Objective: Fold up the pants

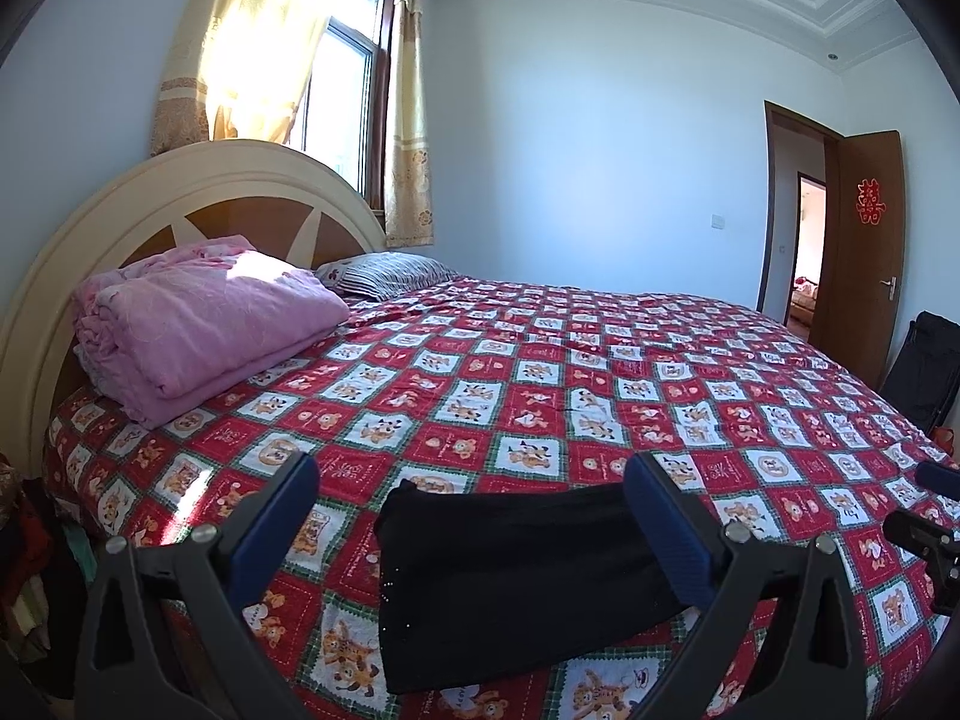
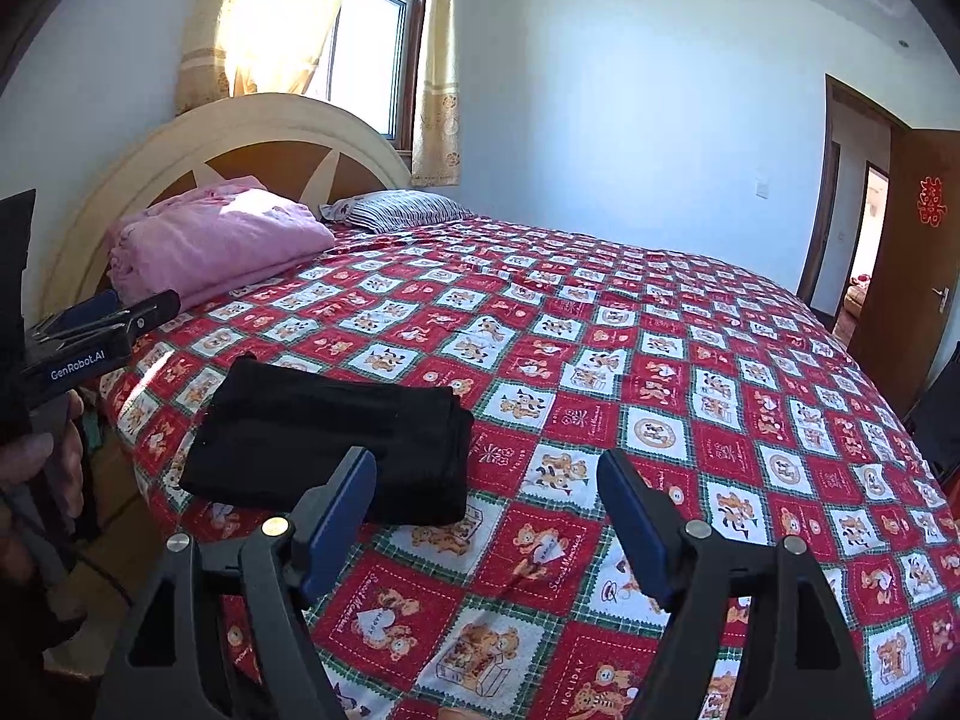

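Lying folded into a thick black rectangle near the bed's (image 1: 540,372) near edge, the pants (image 1: 516,576) rest on the red patchwork quilt (image 2: 660,396), flat and unheld. The left claw (image 1: 474,516) hangs just above them with its blue pads (image 1: 273,516) wide apart; seen from its own camera, the pants lie between the two fingers, nearer the right one, and neither pad presses the cloth. The right claw (image 2: 486,510) also stands spread and empty, over bare quilt just to the right of the pants, its left finger overlapping their near corner in the view; whether it touches them cannot be told. A white label on the left claw's body, seen from the right wrist, reads "GenRobot.AI" (image 2: 77,367). Quilt squares carry small words, "HOLIDAY" (image 2: 571,687) among them. A red paper character (image 1: 871,201) hangs on the open door (image 1: 870,276). Beyond the pants the quilt runs wide and flat toward the far wall; a pink blanket (image 1: 204,330) and a striped pillow (image 1: 387,275) sit by the headboard (image 1: 198,180), well apart.
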Tool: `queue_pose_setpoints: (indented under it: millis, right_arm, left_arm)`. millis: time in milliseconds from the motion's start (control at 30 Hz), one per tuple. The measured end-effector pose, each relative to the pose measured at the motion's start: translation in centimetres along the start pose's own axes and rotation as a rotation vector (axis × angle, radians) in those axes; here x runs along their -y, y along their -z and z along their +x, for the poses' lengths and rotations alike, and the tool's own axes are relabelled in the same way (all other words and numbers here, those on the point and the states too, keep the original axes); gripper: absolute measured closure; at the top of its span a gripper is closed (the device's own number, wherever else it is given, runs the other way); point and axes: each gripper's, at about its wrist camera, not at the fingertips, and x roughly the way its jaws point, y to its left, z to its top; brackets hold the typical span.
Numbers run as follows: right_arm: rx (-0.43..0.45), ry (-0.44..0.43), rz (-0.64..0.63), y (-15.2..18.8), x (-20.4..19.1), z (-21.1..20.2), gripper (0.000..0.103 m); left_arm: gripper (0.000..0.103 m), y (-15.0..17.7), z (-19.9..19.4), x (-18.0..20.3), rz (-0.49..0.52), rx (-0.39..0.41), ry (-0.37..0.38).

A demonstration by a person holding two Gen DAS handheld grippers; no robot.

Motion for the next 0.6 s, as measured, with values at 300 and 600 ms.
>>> queue_pose_setpoints:
  millis: [300,600]
  right_arm:
    - [-0.005,0.003,0.004,0.04,-0.15,0.28,0.025]
    - [-0.005,0.004,0.005,0.05,0.03,0.40,0.025]
  left_arm:
    - [0.000,0.07,0.11,0.12,0.018,-0.003,0.002]
    - [0.000,-0.08,0.26,0.37,0.033,-0.016,0.002]
